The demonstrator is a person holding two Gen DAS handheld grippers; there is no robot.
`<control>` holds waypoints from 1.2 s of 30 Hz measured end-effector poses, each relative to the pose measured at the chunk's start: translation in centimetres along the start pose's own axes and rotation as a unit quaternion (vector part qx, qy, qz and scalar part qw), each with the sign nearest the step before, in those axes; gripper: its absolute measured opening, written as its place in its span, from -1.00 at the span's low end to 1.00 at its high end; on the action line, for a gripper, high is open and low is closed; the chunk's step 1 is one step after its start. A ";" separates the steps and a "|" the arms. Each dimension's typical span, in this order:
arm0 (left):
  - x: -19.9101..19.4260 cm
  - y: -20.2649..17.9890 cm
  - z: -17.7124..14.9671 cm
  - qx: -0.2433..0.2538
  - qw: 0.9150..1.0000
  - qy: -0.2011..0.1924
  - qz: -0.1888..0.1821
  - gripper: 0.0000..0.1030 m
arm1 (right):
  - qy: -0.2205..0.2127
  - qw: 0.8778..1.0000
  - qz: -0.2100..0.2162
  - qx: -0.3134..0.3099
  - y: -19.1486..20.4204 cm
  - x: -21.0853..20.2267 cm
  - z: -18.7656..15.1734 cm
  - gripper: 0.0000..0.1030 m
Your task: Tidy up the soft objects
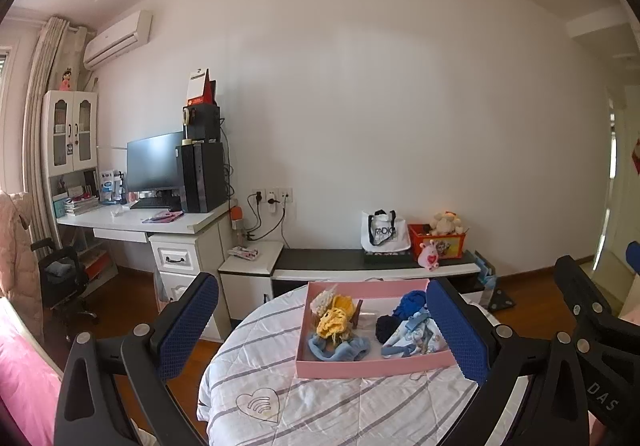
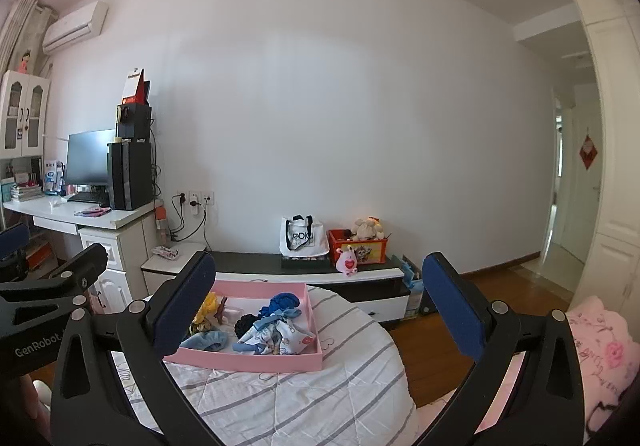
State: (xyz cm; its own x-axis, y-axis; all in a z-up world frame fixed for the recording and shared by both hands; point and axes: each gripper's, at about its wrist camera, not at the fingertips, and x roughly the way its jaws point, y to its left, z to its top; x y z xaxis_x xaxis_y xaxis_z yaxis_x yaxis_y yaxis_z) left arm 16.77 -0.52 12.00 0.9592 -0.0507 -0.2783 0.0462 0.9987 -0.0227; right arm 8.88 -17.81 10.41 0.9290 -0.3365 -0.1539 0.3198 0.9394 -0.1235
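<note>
On a round table [image 1: 280, 386] draped with a striped white quilt, a shallow pink tray [image 1: 372, 368] holds the soft things to be sorted. Left half of the tray: a yellow knitted piece [image 1: 334, 320] lying on a light blue cloth [image 1: 340, 350], with a beige piece behind. Right half: a dark blue ball of yarn [image 1: 412, 302], a navy piece [image 1: 387, 326] and a printed fabric pouch [image 1: 412, 338], all touching or overlapping.

The left gripper [image 1: 322, 330] hangs above the near edge of the table, jaws spread wide, nothing between them. The right gripper [image 2: 320, 306] is likewise wide open and empty, beside the left one and aimed at the tray's right half.

Probable hazards:
- The pieces lie tangled, so a pinch on one is likely to drag a neighbour or a loose strand along.
- The tray looks light and sits on soft quilting; a downward or sideways push from a finger could slide or tip it.
- A finger pressed too low may catch the quilt instead of the cloth.
- The two grippers stand close together and could collide over the tray.
</note>
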 end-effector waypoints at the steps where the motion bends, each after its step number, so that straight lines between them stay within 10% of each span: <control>1: 0.0 -0.1 0.0 0.000 1.000 0.000 0.001 1.00 | 0.001 1.000 0.000 -0.001 0.0 0.0 0.0 1.00; 36: 0.3 -0.3 -0.2 -0.007 1.000 -0.001 0.000 1.00 | -0.003 1.000 0.002 -0.005 0.4 -0.3 0.1 1.00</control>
State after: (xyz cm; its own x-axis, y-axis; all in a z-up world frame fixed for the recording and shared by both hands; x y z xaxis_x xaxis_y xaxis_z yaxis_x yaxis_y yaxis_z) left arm 17.02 -0.83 11.68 0.9599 -0.0506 -0.2757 0.0425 0.9985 -0.0353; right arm 8.71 -17.35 10.56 0.9313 -0.3329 -0.1479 0.3147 0.9398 -0.1333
